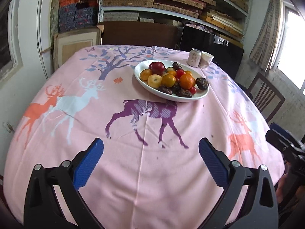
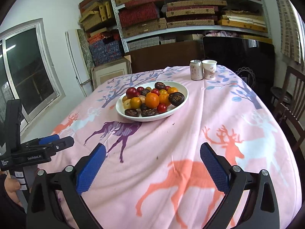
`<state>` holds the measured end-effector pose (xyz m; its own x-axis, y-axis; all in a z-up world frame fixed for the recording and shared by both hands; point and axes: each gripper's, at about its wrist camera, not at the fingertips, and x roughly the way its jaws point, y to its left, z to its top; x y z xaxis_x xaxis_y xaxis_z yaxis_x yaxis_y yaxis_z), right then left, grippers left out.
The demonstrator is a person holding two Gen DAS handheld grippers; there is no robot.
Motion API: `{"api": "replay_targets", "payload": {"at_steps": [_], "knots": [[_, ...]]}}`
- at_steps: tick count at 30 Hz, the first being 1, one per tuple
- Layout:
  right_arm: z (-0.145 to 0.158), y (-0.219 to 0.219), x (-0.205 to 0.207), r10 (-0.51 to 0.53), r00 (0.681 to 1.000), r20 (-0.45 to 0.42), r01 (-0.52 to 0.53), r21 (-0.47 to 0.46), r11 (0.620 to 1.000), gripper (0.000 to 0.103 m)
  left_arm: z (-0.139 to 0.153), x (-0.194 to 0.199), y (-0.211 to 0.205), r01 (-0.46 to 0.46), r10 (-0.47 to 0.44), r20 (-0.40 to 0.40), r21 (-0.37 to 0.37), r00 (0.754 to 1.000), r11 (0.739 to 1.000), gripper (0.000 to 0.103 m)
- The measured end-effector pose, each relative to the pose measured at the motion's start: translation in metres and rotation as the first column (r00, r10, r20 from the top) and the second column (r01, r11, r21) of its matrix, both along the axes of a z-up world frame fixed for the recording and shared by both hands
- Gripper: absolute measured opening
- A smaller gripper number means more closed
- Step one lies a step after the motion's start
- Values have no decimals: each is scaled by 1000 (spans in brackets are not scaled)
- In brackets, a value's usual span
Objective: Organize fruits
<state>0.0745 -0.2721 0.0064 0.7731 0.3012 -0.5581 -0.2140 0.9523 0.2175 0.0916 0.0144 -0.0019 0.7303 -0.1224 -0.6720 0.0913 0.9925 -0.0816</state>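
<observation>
A white oval plate (image 1: 198,96) (image 2: 182,88) stands on the pink deer-print tablecloth (image 1: 133,152) (image 2: 171,143), past the middle of the table. It is heaped with fruit: oranges (image 1: 186,81) (image 2: 152,100), yellow-orange tomatoes (image 1: 168,80), small red tomatoes (image 2: 162,107), a dark red plum (image 1: 157,67) and wrinkled dark brown fruits (image 1: 202,83) (image 2: 176,98). My left gripper (image 1: 150,148) hangs open over the near cloth, well short of the plate, with nothing between its blue pads (image 1: 89,164). My right gripper (image 2: 152,152) is likewise open and empty. The left gripper also shows at the left edge of the right wrist view (image 2: 47,145).
A pink drink can (image 1: 194,57) (image 2: 196,70) and a paper cup (image 1: 206,59) (image 2: 209,69) stand at the table's far edge. Wooden chairs (image 1: 266,97) (image 2: 293,103) sit at the right side. Shelves of boxes (image 2: 181,15) fill the back wall. A hand (image 2: 11,189) grips the left tool.
</observation>
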Motion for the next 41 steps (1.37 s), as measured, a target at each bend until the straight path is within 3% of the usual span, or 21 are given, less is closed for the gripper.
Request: {"api": "replay_targets", "payload": {"at_steps": [5,19,25,31,41], "knots": [[14,5,-36,-28,998,47,31,-54,998,100,12,-42,-10,-4,-1,64,73,998,997,98],[36,18,-93,-16,997,81,23,-90,996,100,30,-98,-13,-22,4,159,113,987,993,98],[38,16,-97,-24,996,88,33,-93,995,100,33,-102,-20,-8,-16,171,141,985,990,98],[33,11,-91,-44,997,65,48,-74,996,100,35,-102,-15,-19,-4,200,115,980,993,98],[33,12,-93,-46,997,69,51,-76,996,100,27,-90,-6,-58,44,145,94,988,994,98]]}}
